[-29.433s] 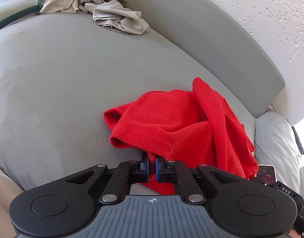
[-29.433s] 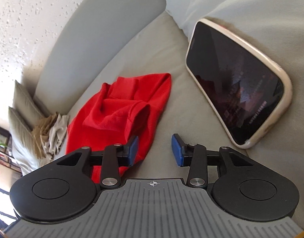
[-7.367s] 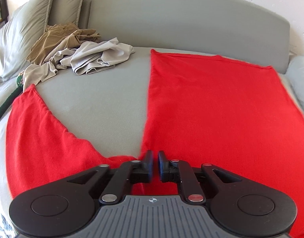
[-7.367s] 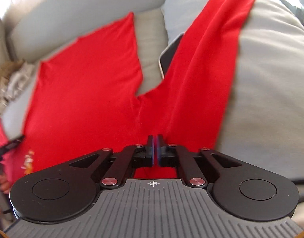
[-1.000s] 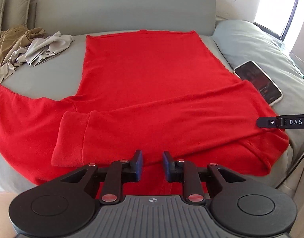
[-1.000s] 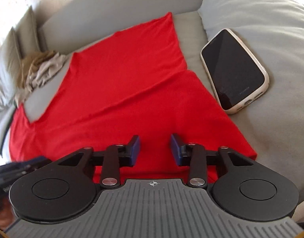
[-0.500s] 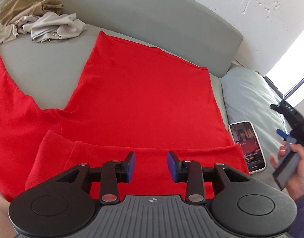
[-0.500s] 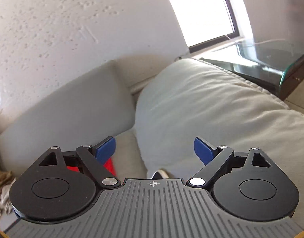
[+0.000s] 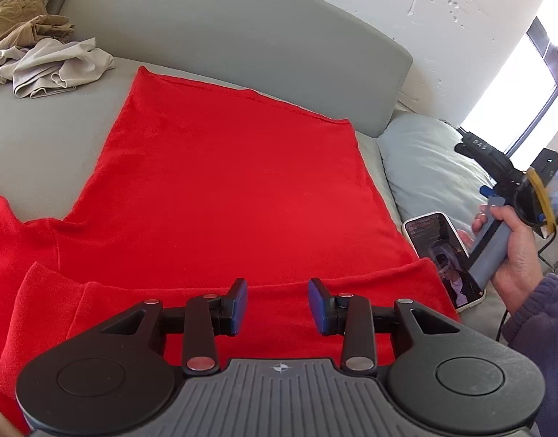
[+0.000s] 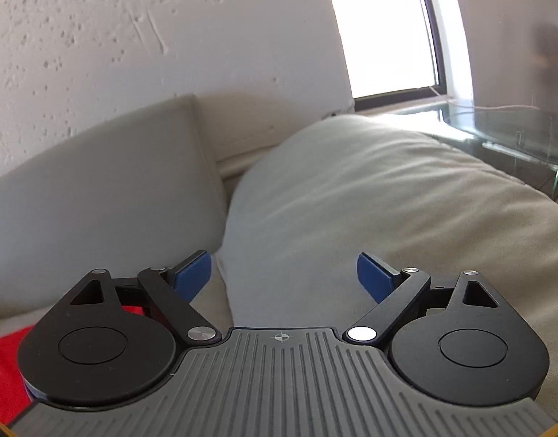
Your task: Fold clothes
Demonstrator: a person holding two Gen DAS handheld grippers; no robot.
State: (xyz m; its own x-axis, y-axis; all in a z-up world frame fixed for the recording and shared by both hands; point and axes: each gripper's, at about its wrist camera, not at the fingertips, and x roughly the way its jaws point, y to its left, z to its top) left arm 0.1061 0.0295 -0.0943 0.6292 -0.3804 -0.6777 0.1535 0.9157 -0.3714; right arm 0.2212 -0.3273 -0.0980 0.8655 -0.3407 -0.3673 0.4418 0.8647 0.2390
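A red long-sleeved shirt (image 9: pixel 224 189) lies flat on the grey sofa seat, one sleeve folded across its near edge. My left gripper (image 9: pixel 277 304) hovers open and empty above that folded sleeve. My right gripper (image 10: pixel 283 276) is wide open and empty, raised and pointed at a pale pillow (image 10: pixel 370 196); its body also shows at the right of the left wrist view (image 9: pixel 497 167), held in a hand. Only a red corner of the shirt (image 10: pixel 5 360) shows in the right wrist view.
A pile of beige and grey clothes (image 9: pixel 42 62) lies at the back left of the sofa. A phone (image 9: pixel 443 251) lies by the shirt's right edge, against a pale pillow (image 9: pixel 424 164). The sofa back (image 9: pixel 242 51) rises behind. A glass table (image 10: pixel 504 127) stands by the window.
Both grippers have opened wider and lifted off the shirt. The right one has swung up and away to the right, now facing the pillow and wall.
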